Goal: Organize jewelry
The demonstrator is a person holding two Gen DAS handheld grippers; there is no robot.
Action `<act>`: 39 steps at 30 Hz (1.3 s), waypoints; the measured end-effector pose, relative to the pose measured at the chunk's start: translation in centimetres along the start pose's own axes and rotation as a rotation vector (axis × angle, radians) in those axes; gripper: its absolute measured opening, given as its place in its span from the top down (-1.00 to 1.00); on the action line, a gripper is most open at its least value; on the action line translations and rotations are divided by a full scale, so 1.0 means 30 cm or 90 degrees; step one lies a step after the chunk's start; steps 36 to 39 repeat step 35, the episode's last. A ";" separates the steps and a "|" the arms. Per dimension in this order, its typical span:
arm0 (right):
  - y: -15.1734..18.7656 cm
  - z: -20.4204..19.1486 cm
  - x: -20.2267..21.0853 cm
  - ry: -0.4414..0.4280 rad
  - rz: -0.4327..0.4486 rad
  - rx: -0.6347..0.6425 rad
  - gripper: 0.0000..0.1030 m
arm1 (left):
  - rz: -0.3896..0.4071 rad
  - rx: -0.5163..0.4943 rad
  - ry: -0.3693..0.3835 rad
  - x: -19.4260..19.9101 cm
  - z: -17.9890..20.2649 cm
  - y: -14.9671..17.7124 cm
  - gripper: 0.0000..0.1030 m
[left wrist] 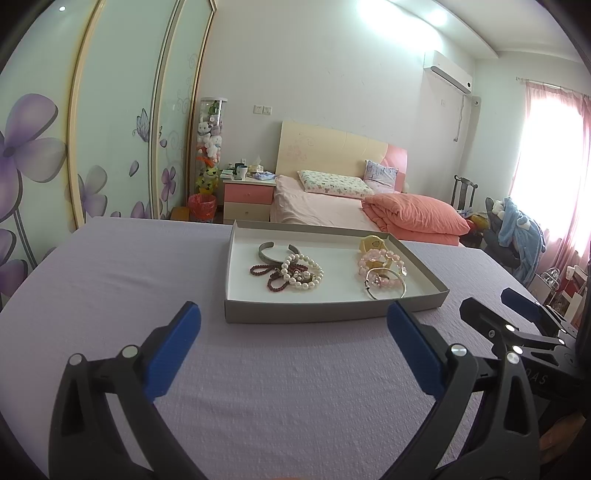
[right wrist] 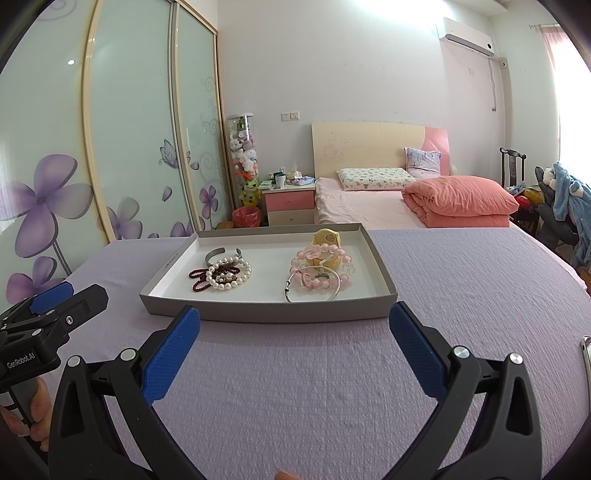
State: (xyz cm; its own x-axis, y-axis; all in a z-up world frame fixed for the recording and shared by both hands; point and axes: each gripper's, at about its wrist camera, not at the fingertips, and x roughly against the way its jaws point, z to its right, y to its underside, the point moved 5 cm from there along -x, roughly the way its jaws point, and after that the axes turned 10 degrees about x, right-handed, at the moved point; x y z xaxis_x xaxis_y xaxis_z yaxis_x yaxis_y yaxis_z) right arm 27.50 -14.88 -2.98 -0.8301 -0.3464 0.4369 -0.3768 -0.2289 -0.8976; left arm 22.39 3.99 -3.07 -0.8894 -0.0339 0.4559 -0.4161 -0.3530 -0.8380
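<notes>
lilac textured cloth over worktop | bed beyond, cream-pink headboard | folded coral quilt beside floral pillow | pink-drawered nightstand left of bed | red bin under tall plush-toy tube | flower-printed wardrobe doors at left | air conditioner high on wall

Both views are taken low over the lavender textured cloth-covered table, looking forward between blue-padded black fingers toward the shallow grey cardboard tray near the far edge; the tray is seen left of centre from the right wrist, and the bedroom behind is shared
</notes>
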 end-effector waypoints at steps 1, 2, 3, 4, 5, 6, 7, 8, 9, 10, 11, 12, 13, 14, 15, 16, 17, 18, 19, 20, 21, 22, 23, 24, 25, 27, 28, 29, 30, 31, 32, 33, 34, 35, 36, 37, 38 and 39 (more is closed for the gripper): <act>0.000 0.000 0.000 0.000 0.000 0.000 -0.97 | 0.000 0.000 0.000 0.000 0.001 0.000 -0.96; 0.000 0.000 0.000 0.000 0.000 0.000 -0.97 | 0.000 0.000 0.000 0.000 0.001 0.001 -0.96; 0.000 -0.002 0.001 0.000 0.001 0.000 -0.97 | 0.000 0.000 0.000 0.000 0.000 0.000 -0.96; 0.000 0.000 0.000 0.000 0.000 0.000 -0.97 | 0.000 0.000 0.000 0.001 0.000 0.000 -0.96; 0.000 0.000 0.000 0.000 0.000 0.000 -0.97 | 0.000 0.000 0.000 0.000 0.001 0.001 -0.96; 0.000 0.001 0.000 0.000 0.000 0.000 -0.97 | 0.000 0.000 0.000 0.000 0.000 0.000 -0.96; 0.000 0.000 0.000 0.000 0.000 0.000 -0.97 | 0.000 0.000 -0.001 -0.001 0.003 -0.002 -0.96; 0.000 0.000 0.001 0.000 0.000 0.000 -0.97 | 0.000 0.000 -0.002 -0.002 0.004 -0.001 -0.96; 0.000 -0.001 0.001 0.001 0.000 0.000 -0.97 | 0.000 0.000 -0.001 -0.001 0.003 -0.002 -0.96; 0.003 0.001 -0.001 0.001 0.000 -0.001 -0.97 | 0.000 0.001 -0.001 -0.001 0.003 -0.002 -0.96; 0.002 0.001 -0.001 0.000 0.000 -0.001 -0.97 | 0.000 0.001 -0.001 -0.001 0.002 -0.003 -0.96; 0.002 0.001 -0.001 0.001 0.000 0.000 -0.97 | -0.001 0.001 -0.001 -0.002 0.003 -0.002 -0.96; 0.002 0.001 -0.001 0.001 0.000 0.000 -0.97 | -0.001 0.002 -0.002 -0.002 0.002 -0.002 -0.96; 0.002 0.001 -0.001 0.000 0.000 0.000 -0.97 | -0.002 0.002 -0.002 -0.004 0.002 -0.001 -0.96; 0.002 0.001 -0.001 0.000 0.000 0.000 -0.97 | -0.003 0.002 -0.001 -0.004 0.003 -0.001 -0.96; 0.002 0.000 -0.001 0.000 0.000 0.000 -0.97 | -0.003 0.002 -0.002 -0.005 0.002 0.000 -0.96; 0.003 -0.001 0.000 0.001 0.000 0.000 -0.97 | -0.002 0.001 -0.003 -0.005 0.002 0.000 -0.96; 0.002 0.001 -0.001 0.001 0.000 0.000 -0.97 | 0.000 -0.001 -0.007 -0.005 0.004 0.001 -0.96; 0.003 0.000 -0.001 0.000 -0.001 -0.001 -0.97 | 0.001 -0.003 -0.008 -0.008 0.003 0.001 -0.96; 0.002 0.001 -0.001 0.000 -0.001 -0.001 -0.97 | 0.002 -0.004 -0.009 -0.008 0.004 0.002 -0.96; 0.003 -0.001 -0.001 -0.001 -0.002 -0.001 -0.97 | 0.004 -0.005 -0.010 -0.008 0.004 0.003 -0.96; 0.008 0.000 -0.001 0.000 -0.002 0.000 -0.97 | 0.005 -0.004 -0.011 -0.008 0.004 0.004 -0.96; 0.010 -0.001 0.000 0.000 -0.003 0.000 -0.97 | 0.005 -0.004 -0.009 -0.007 0.005 0.005 -0.96; 0.011 -0.002 0.001 -0.001 -0.003 0.000 -0.97 | 0.005 -0.003 -0.009 -0.007 0.005 0.006 -0.96; 0.013 -0.001 0.002 -0.001 -0.002 0.000 -0.97 | 0.005 -0.003 -0.010 -0.006 0.003 0.006 -0.96; 0.013 0.000 0.001 0.000 -0.002 0.000 -0.97 | 0.006 -0.003 -0.011 -0.005 0.004 0.006 -0.96; 0.013 0.000 0.001 0.000 -0.002 0.000 -0.97 | 0.005 -0.002 -0.011 -0.005 0.003 0.006 -0.96; 0.013 0.000 0.001 -0.001 -0.003 0.000 -0.97 | 0.004 0.001 -0.010 -0.005 0.002 0.006 -0.96; 0.013 0.000 0.001 0.000 -0.003 0.000 -0.97 | 0.003 0.001 -0.009 -0.005 0.002 0.005 -0.96; 0.013 0.000 0.001 0.000 -0.003 -0.001 -0.97 | 0.003 0.002 -0.009 -0.006 0.003 0.004 -0.96; 0.014 0.001 0.001 0.000 -0.003 -0.001 -0.97 | 0.002 0.002 -0.010 -0.005 0.003 0.006 -0.96; 0.014 0.001 0.001 0.000 -0.003 -0.001 -0.97 | 0.002 0.001 -0.010 -0.006 0.003 0.005 -0.96; 0.014 0.001 0.001 0.000 -0.003 -0.001 -0.97 | 0.001 0.002 -0.011 -0.006 0.003 0.005 -0.96; 0.014 0.000 0.002 0.000 -0.003 -0.001 -0.97 | 0.000 0.003 -0.011 -0.005 0.004 0.008 -0.96; 0.014 0.000 0.002 0.000 -0.003 -0.001 -0.97 | 0.000 0.003 -0.011 -0.005 0.004 0.008 -0.96; 0.014 0.000 0.002 0.000 -0.003 -0.001 -0.97 | 0.000 0.003 -0.011 -0.005 0.004 0.008 -0.96; 0.014 0.000 0.002 0.000 -0.003 -0.001 -0.97 | 0.000 0.003 -0.011 -0.005 0.004 0.008 -0.96; 0.014 0.000 0.002 0.000 -0.003 -0.001 -0.97 | 0.000 0.003 -0.011 -0.005 0.004 0.008 -0.96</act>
